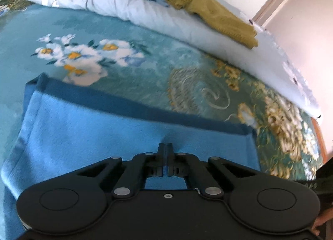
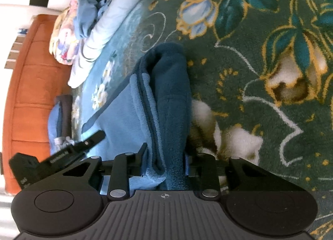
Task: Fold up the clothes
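A soft blue fleece garment with a dark blue edge lies partly folded on the flowery bed, one side bunched up thick.

The blue garment is soft matt fleece with a fuzzy nap and a darker blue trim. The bedspread under it is plush, thick-piled cloth with a woven flower pattern. The far quilt looks like smooth, thin cotton, faintly creased. On it, the olive sweater shows a coarse ribbed knit. The left gripper is matt black plastic with small bright metal pins; the right gripper is alike, its body ridged. The headboard at left looks like smooth orange padded leather.
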Demonstrator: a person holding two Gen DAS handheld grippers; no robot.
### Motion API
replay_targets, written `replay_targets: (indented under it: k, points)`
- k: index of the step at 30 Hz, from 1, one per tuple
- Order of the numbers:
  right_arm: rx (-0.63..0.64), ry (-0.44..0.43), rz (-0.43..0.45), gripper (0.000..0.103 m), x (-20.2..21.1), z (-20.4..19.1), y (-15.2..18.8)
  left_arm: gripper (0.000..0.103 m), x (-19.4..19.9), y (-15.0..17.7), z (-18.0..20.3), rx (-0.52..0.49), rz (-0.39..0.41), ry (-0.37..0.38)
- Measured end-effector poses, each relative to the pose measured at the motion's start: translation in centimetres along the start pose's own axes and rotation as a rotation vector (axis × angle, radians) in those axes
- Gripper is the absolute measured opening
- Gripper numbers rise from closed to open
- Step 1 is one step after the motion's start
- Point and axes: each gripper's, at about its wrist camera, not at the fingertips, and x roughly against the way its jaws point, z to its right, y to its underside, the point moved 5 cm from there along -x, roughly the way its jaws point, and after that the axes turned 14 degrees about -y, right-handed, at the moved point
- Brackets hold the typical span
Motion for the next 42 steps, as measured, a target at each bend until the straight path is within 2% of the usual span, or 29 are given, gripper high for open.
replay_targets:
  k: [2, 8, 13, 18, 22, 24, 26, 30, 32, 35, 38, 42]
  points:
    - [0.001, 0.011, 0.005, 0.028, 0.0, -0.1, 0.1, 0.0, -0.1, -0.7, 0.5, -0.013, 0.008, 0.0]
    - [0.013, 0.039, 0.018, 0.028, 0.1, -0.7, 0.2, 0.0, -2.9, -0.6, 0.5, -0.015, -0.065, -0.044]
    - [0.035, 0.06, 0.015, 0.028, 0.1, -1.4, 0.3, 0.0, -2.6, -0.9, 0.5, -0.022, -0.049, -0.041]
    - [0.043, 0.066, 0.032, 0.028, 0.1, -1.9, 0.5, 0.0, -3.5, -0.7, 0.5, -0.029, -0.078, -0.052]
    - [0.048, 0.074, 0.033, 0.028, 0.2, -2.4, 0.6, 0.001, -0.5, -0.8, -0.2, -0.003, -0.057, -0.007]
    - [0.05, 0.076, 0.037, 0.028, 0.2, -2.6, 0.6, 0.0, 1.5, 0.2, -1.0, -0.024, -0.046, -0.005]
    - [0.052, 0.078, 0.045, 0.028, 0.2, -2.8, 0.7, 0.0, 2.8, 1.6, -1.7, -0.022, -0.068, 0.021]
    - [0.052, 0.095, 0.063, 0.028, 0.2, -3.4, 0.9, 0.001, 2.9, 4.5, -1.9, -0.073, -0.126, 0.006]
    - [0.066, 0.109, 0.064, 0.028, 0.2, -3.9, 0.9, 0.001, 2.9, 5.2, -2.1, -0.067, -0.127, 0.01]
    - [0.078, 0.125, 0.064, 0.027, 0.2, -4.9, 0.9, 0.001, 2.1, 6.3, -2.0, -0.119, -0.116, -0.002]
    - [0.101, 0.153, 0.057, 0.026, 0.0, -6.3, 1.1, 0.001, 1.7, 6.5, -2.5, -0.102, -0.118, 0.014]
    - [0.122, 0.177, 0.056, 0.026, -0.1, -7.8, 1.1, 0.001, 4.0, 5.9, -3.6, -0.051, -0.11, 0.061]
